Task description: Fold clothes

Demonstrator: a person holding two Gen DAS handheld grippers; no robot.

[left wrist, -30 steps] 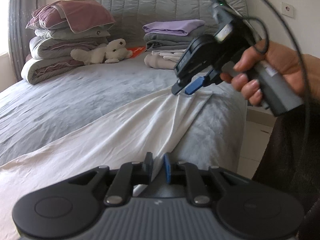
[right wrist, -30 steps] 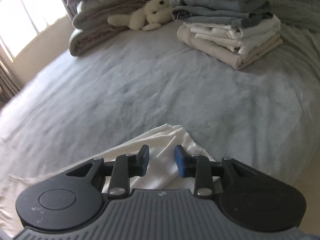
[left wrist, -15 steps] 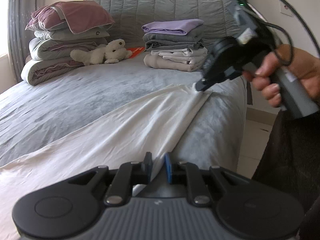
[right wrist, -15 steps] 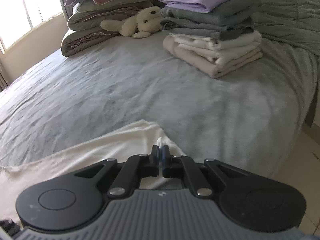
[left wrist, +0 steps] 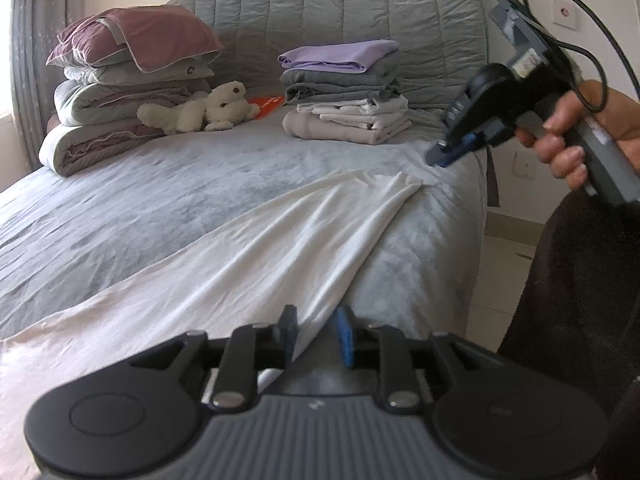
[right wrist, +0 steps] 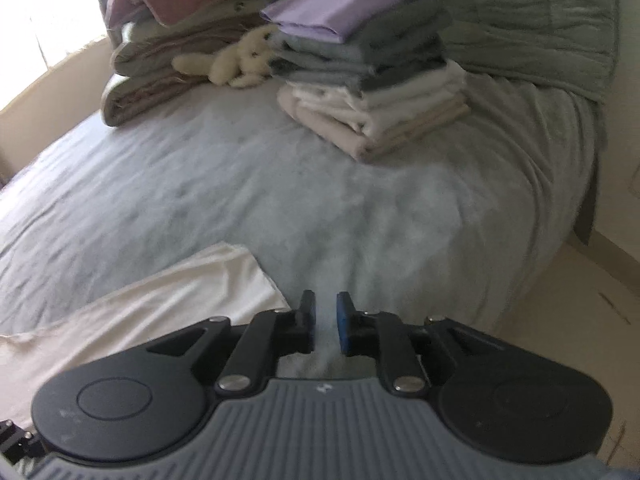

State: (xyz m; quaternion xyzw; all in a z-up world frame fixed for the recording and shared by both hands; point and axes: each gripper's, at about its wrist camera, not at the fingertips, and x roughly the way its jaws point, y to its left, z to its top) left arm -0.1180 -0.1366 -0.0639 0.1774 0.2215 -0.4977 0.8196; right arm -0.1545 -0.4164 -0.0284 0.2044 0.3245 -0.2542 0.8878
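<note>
Bedding fills both views: a wide bed (left wrist: 120, 208) under a grey cover, with a quilted headboard (left wrist: 320, 4) behind it. At the head end a stack of pillows and rolled duvets (left wrist: 128, 84) is seen, a pale plush toy (left wrist: 204, 110) leaning against it, and beside that a pile of folded clothes (left wrist: 344, 92) topped by a lilac piece.

Spread across the near half of the bed is the white garment (left wrist: 248, 264), a long thin cloth running from the left tongs (left wrist: 316, 334) toward a loose far corner that lies on the cover near the right-hand edge of the bed. Soft ridges run along its length. It is judged to be light, limp and a little slippery on the cover, so it would sag and bunch unless held at two corners and kept taut.

The near edge of the garment is seen passing between the fingers of the left tongs, which stand slightly parted; whether the cloth is truly pinched cannot be told. The right tongs (right wrist: 325, 322) are held above the bed just beyond the far corner, released, with a clear gap between the pads and nothing in them. That far corner is judged the best place to be taken hold of.
</note>
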